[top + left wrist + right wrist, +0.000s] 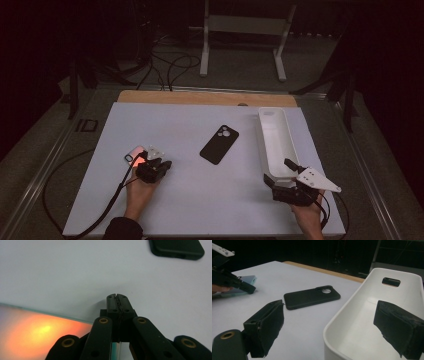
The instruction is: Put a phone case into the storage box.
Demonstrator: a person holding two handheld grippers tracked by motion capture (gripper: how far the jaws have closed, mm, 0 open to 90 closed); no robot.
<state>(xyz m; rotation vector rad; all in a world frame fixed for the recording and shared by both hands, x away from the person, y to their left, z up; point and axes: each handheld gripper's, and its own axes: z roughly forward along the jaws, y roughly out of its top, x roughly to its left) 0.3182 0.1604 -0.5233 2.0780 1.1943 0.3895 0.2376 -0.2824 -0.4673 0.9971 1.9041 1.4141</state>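
Left hand-held gripper: clenched, empty, over the phone, left of the case. Right hand-held gripper: released, jaws astride the near wall of the tray, right of the case.

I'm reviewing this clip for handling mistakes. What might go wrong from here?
1. The left tongs are shut with their tips on the white table beside the phone, not on it; sliding closer might scrape its lit screen.
2. The right tongs straddle the white bin wall, open; a nudge may shift the bin.
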